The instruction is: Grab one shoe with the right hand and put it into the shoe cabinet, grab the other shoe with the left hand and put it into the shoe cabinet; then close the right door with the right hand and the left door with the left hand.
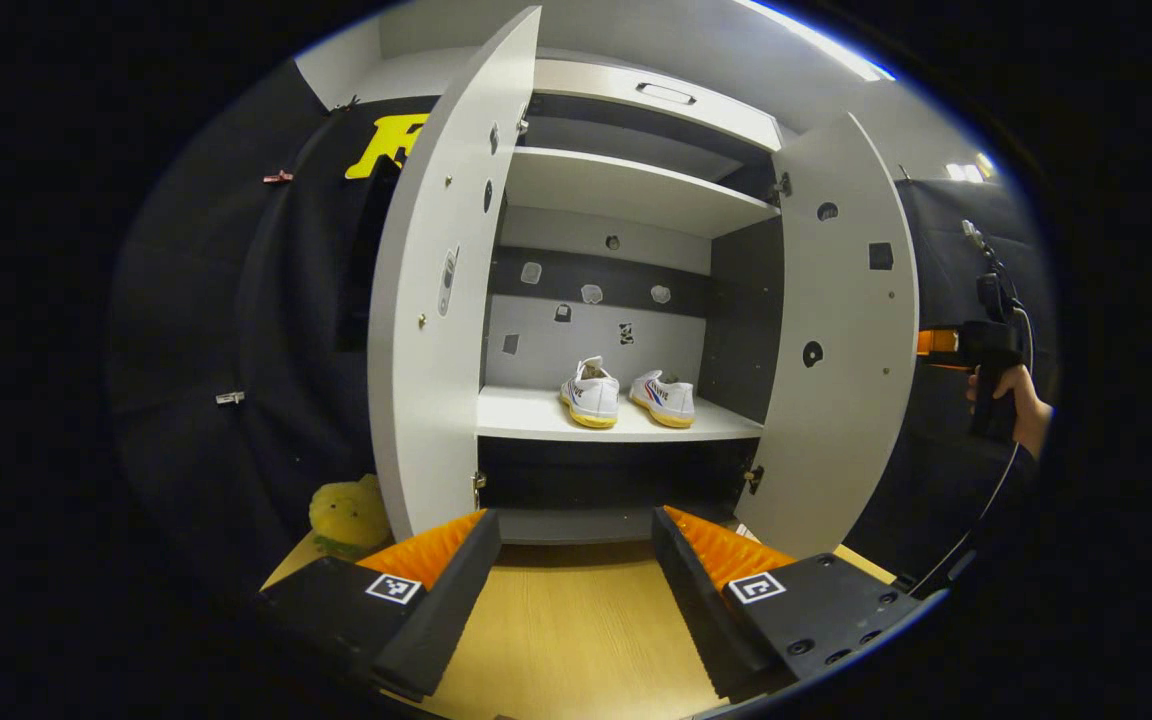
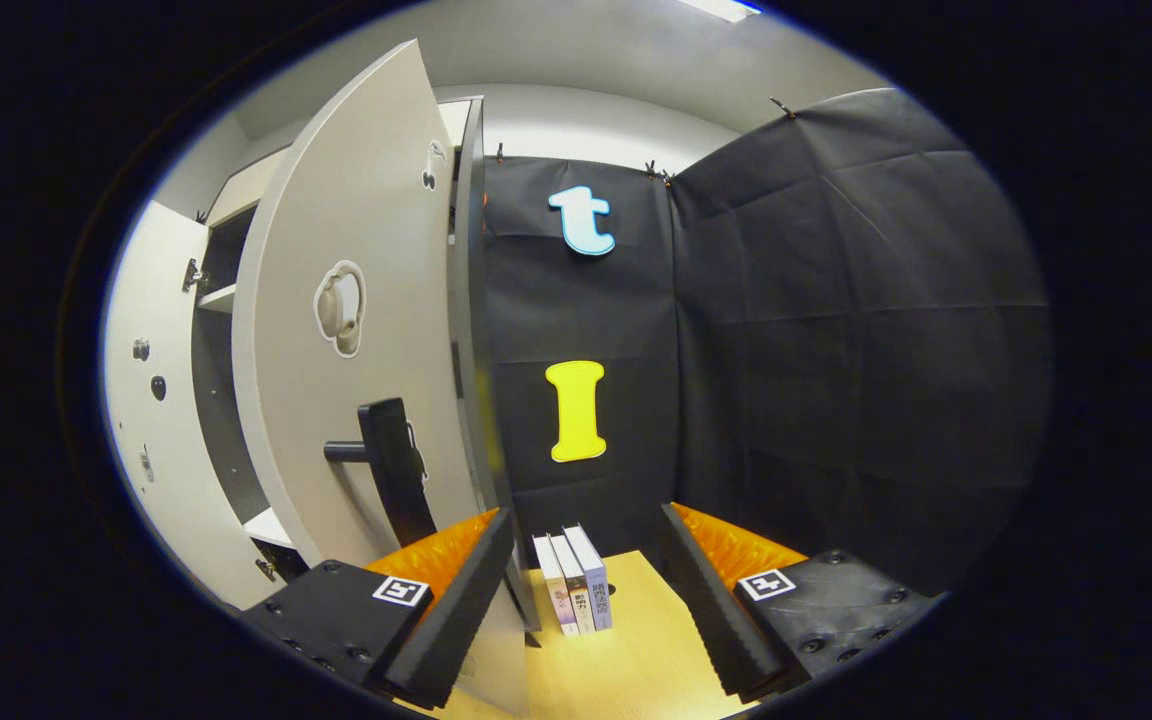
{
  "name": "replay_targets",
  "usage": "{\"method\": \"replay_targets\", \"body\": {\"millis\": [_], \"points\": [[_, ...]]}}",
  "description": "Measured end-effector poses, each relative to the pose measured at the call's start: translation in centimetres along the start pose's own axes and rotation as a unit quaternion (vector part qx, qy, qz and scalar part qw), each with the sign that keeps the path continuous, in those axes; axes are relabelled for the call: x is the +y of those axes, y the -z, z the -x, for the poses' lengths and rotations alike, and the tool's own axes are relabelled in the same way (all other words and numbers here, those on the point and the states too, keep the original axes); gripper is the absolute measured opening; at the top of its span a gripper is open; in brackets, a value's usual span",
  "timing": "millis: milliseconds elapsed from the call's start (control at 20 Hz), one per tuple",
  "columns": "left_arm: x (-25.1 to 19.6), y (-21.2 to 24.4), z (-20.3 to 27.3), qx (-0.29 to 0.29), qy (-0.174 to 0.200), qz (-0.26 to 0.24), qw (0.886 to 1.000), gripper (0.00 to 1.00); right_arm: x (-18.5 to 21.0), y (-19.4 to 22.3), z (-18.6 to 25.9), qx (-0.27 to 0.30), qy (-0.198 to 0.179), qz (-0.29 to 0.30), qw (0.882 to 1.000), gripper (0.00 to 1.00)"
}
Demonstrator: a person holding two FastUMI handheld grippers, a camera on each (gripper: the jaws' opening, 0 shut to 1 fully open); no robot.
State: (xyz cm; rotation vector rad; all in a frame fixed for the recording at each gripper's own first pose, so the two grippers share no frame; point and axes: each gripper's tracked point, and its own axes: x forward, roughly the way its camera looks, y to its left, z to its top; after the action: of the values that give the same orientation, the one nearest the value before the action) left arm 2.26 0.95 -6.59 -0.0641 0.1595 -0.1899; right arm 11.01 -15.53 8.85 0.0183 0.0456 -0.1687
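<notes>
Two white shoes with yellow soles, one (image 1: 592, 392) and the other (image 1: 666, 398), stand side by side on the middle shelf (image 1: 526, 415) of the white shoe cabinet. Both doors are swung wide: the left door (image 1: 436, 300) and the right door (image 1: 841, 340). My left gripper (image 1: 574, 520) is open and holds nothing, low in front of the cabinet, well short of the shoes. A hand holds my right gripper (image 1: 946, 345) just beyond the right door's outer side. In the right gripper view, the right gripper (image 2: 586, 515) is open beside that door (image 2: 356, 200), its black handle (image 2: 391, 465) close at left.
A yellow plush toy (image 1: 346, 515) lies on the wooden table (image 1: 576, 630) left of the cabinet. Three books (image 2: 573, 580) stand upright on the table by the cabinet's right side. An upper shelf (image 1: 626, 190) and a drawer front (image 1: 666, 95) sit above the shoes.
</notes>
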Motion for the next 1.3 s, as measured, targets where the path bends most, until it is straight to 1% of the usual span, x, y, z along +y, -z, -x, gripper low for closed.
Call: {"method": "replay_targets", "body": {"millis": [300,450,550,650,800,1000,1150,1300], "points": [[4.7,0.5,2.3,0.005,-0.012,0.026,1.0,0.95,5.6,1.1,1.0,0.002,-0.005,-0.032,0.999,0.96],[7.5,1.0,3.8,0.006,-0.026,0.003,1.0,0.95,8.4,1.7,1.0,0.001,-0.004,-0.046,0.999,0.97],[9.3,1.4,5.3,0.009,-0.033,-0.002,0.999,0.95,10.5,2.1,0.7,0.0,-0.007,-0.052,0.999,0.98],[11.0,1.7,6.3,0.017,-0.04,0.009,0.999,0.95,13.1,3.2,0.5,0.01,-0.017,-0.046,0.999,0.98],[13.1,1.0,6.8,0.021,-0.054,0.037,0.998,0.95,14.9,5.0,0.4,0.028,0.0,-0.019,0.999,0.98],[15.1,0.1,7.8,0.016,-0.067,0.056,0.996,0.95,18.2,5.6,2.3,0.021,-0.017,-0.007,1.0,0.98],[17.2,-0.4,7.4,0.015,-0.083,0.036,0.996,0.95,19.1,7.4,4.3,0.036,-0.03,0.001,0.999,0.98],[18.7,-2.1,6.6,-0.005,-0.091,0.008,0.996,0.95,19.3,9.6,6.8,0.057,-0.037,0.016,0.998,0.98]]}}
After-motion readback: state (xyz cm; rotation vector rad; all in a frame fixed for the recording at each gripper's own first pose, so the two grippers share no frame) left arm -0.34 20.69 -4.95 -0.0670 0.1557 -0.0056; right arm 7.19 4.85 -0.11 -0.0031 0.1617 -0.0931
